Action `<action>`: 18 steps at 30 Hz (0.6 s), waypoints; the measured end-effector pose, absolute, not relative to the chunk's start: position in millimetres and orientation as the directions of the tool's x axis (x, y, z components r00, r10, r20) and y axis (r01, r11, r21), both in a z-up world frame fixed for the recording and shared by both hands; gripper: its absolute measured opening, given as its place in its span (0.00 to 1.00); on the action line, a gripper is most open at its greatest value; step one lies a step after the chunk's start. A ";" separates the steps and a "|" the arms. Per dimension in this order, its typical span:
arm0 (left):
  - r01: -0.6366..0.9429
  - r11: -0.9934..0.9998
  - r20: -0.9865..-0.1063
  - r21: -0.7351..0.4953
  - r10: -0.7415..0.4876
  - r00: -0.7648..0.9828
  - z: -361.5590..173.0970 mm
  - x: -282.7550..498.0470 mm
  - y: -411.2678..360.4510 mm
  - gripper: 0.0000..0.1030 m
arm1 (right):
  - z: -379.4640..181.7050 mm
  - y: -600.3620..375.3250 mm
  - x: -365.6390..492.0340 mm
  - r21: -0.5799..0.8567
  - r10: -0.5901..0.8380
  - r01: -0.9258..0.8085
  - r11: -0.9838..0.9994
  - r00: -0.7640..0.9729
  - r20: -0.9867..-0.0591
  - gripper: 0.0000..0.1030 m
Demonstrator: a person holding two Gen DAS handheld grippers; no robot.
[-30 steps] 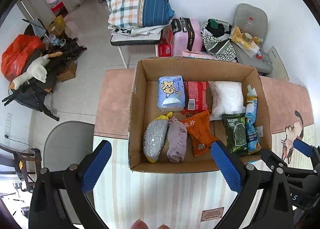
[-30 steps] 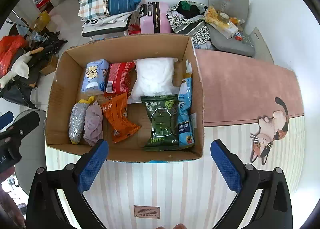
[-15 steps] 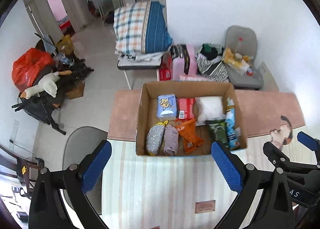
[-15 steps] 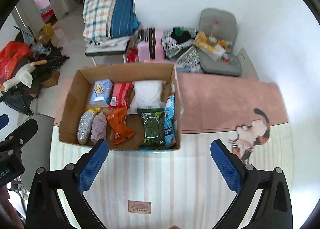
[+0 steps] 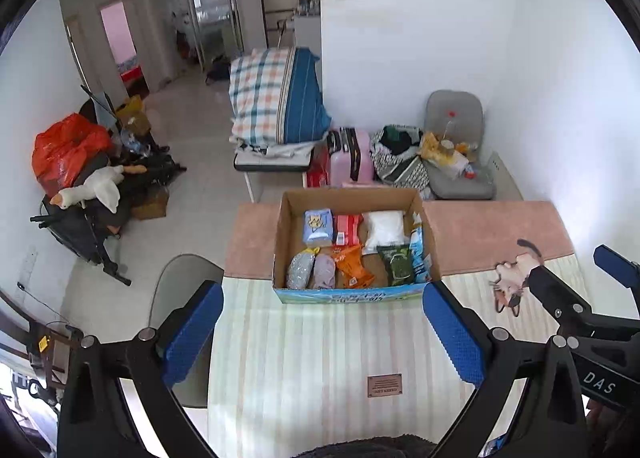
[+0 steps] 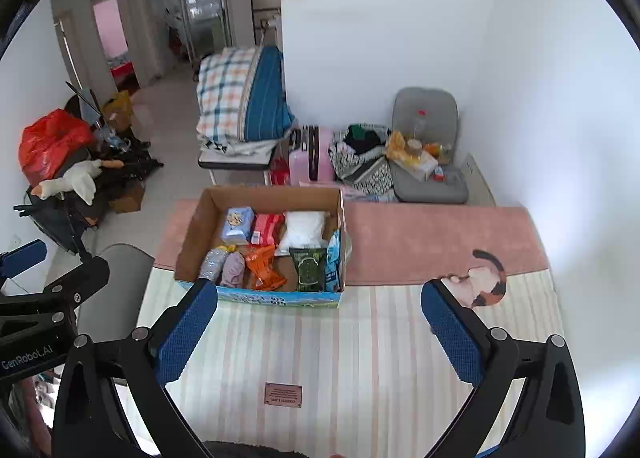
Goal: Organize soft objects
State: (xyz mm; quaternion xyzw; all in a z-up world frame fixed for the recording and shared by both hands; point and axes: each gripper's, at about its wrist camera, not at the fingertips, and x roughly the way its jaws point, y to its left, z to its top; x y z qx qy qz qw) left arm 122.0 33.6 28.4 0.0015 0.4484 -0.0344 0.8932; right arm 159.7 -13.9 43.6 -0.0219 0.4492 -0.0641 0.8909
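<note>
An open cardboard box [image 5: 280, 234] [image 6: 192, 234] stands on the table's striped and pink cloth. It holds a blue tissue pack [image 5: 318, 224], a red pack [image 5: 347, 224], a white bag [image 5: 385, 228], a silver pouch [image 5: 300, 270], a mauve cloth [image 5: 325, 270], an orange packet [image 5: 352, 268], a green packet [image 5: 398, 262] and a blue tube [image 5: 418, 254]. My left gripper [image 5: 324, 334] is open and empty, well back from the box. My right gripper [image 6: 320, 330] is open and empty, also back from the box.
A grey chair [image 5: 176, 286] stands left of the table. Behind the table are a plaid bedding stack [image 5: 276, 98], a pink suitcase [image 5: 352, 156] and a cluttered grey chair [image 5: 456, 154]. Red bags [image 5: 64, 146] and a plush goose [image 5: 92, 190] lie at left.
Both grippers have drawn back and up from the box, which now looks smaller and farther. Both stay open and empty. The box contents have not moved.
</note>
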 end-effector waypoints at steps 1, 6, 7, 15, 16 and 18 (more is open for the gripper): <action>0.061 0.998 -0.796 -0.030 -0.061 0.602 31.2 118.9 34.9 0.99 | 51.6 -12.0 152.2 -0.092 -0.129 0.092 0.991 0.601 -0.788 1.00; 0.042 0.999 -0.775 -0.028 -0.048 0.631 45.4 106.8 41.6 0.99 | 79.9 -3.3 125.0 -0.100 -0.125 0.075 0.992 0.646 -0.753 1.00; 0.038 0.999 -0.771 -0.029 -0.046 0.636 47.4 104.9 43.0 0.99 | 84.6 -2.2 121.5 -0.102 -0.124 0.072 0.992 0.651 -0.749 1.00; 0.019 0.999 -0.752 -0.029 -0.034 0.658 53.2 97.3 49.9 0.99 | 106.3 -0.7 108.1 -0.123 -0.149 0.088 0.989 0.687 -0.711 1.00; 0.019 0.999 -0.751 -0.030 -0.035 0.659 53.9 97.2 50.1 0.99 | 107.2 -1.7 109.4 -0.122 -0.152 0.092 0.988 0.687 -0.711 1.00; 0.019 0.999 -0.749 -0.028 -0.034 0.662 54.2 96.9 50.4 0.99 | 108.3 -4.8 113.2 -0.122 -0.157 0.100 0.987 0.687 -0.710 1.00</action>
